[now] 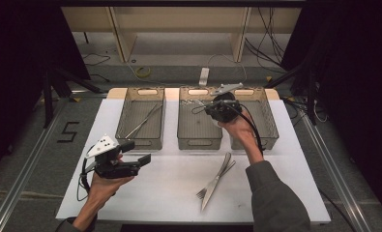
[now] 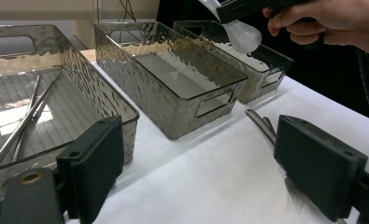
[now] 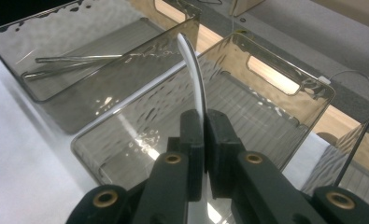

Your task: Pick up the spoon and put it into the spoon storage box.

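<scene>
open white mat (image 1: pixel 145 188), fork (image 1: pixel 216 180) lying mid-mat

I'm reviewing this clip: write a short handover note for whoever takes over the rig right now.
Right gripper: shut on a white spoon, held over the middle bin.
Left gripper: open, holding nothing, above the white mat near the left bin.
Done: two metal sticks lie in the left bin.
Left: release the spoon, probably into the middle bin; the fork and knife on the mat remain to be sorted.
</scene>
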`<state>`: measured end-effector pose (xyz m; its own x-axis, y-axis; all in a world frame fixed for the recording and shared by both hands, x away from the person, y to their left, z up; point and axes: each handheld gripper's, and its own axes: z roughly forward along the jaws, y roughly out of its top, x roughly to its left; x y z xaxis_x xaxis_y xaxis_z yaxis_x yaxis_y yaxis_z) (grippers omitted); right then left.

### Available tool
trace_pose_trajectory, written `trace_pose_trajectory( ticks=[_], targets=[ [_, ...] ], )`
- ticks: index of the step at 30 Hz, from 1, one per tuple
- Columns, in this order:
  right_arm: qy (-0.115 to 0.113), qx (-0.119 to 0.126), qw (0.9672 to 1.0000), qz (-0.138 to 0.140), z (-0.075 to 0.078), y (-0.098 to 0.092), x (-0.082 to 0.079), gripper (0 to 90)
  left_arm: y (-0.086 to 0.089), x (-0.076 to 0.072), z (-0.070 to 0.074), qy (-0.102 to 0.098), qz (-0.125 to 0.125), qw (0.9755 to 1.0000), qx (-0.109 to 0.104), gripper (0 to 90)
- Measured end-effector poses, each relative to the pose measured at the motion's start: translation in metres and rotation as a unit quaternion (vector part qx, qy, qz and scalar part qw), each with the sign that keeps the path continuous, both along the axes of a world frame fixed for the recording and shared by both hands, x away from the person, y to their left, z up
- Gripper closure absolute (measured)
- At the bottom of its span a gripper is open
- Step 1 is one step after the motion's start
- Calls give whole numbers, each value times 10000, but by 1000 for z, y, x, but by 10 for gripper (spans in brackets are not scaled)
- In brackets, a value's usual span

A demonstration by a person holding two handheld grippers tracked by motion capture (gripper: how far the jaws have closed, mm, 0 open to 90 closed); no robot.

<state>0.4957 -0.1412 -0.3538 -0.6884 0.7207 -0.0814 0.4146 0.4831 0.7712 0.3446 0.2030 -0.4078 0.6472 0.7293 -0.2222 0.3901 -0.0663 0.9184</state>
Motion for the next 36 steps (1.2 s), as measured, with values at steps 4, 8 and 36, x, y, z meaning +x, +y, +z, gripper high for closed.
trace_pose_trajectory(
  ticks=[4,8,36],
  targets=[
    [48,36,10000,-38,-3,2,5,868,0,0,0,-3,7,10000,0,155],
    [82,51,9999,-87,-9,5,10,868,0,0,0,-9,23,10000,-27,155],
    [374,125,9992,-96,-40,26,18,867,1,0,0,-33,38,10000,-35,156]
  ],
)
